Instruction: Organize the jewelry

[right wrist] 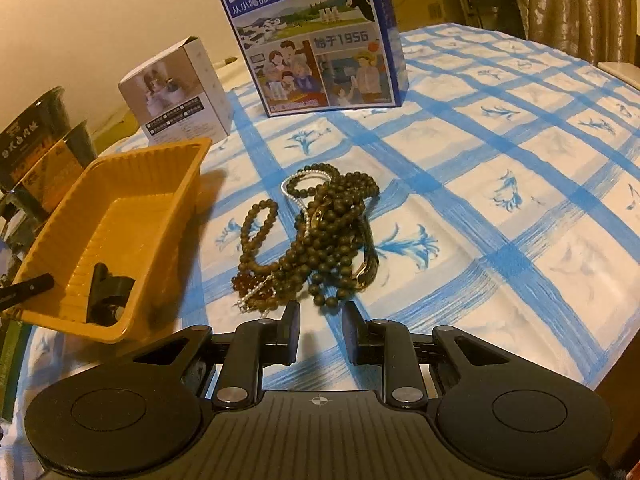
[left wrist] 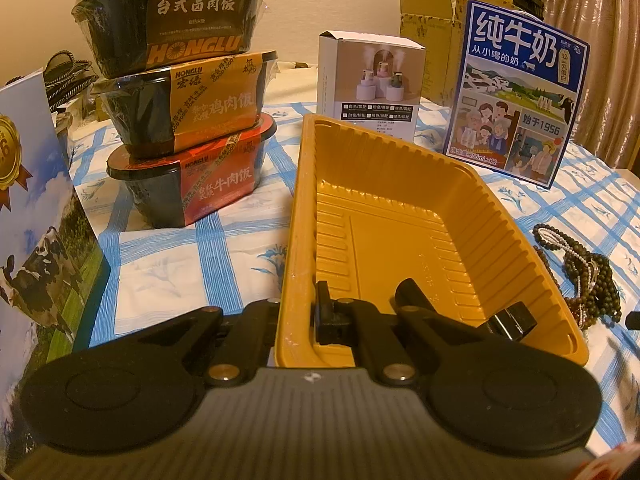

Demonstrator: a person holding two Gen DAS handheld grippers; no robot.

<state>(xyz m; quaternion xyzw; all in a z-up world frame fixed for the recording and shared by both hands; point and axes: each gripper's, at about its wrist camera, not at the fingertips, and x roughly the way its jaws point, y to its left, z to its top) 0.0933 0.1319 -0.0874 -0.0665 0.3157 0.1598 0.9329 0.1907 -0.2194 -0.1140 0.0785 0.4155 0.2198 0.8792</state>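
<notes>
Left gripper (left wrist: 304,312) clamps the tray (left wrist: 400,184) wall — right gripper (right wrist: 320,330) parted before beads (right wrist: 320,232).

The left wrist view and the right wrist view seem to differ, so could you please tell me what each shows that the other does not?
Only the left wrist view shows the whole stack of three rice bowls, a cow-print carton and the left gripper clamped on the yellow tray wall. Only the right wrist view shows the entire bead pile and the right gripper, fingers apart, just short of it. Both show the tray, the blue milk box, the small white box and the checked tablecloth.
</notes>
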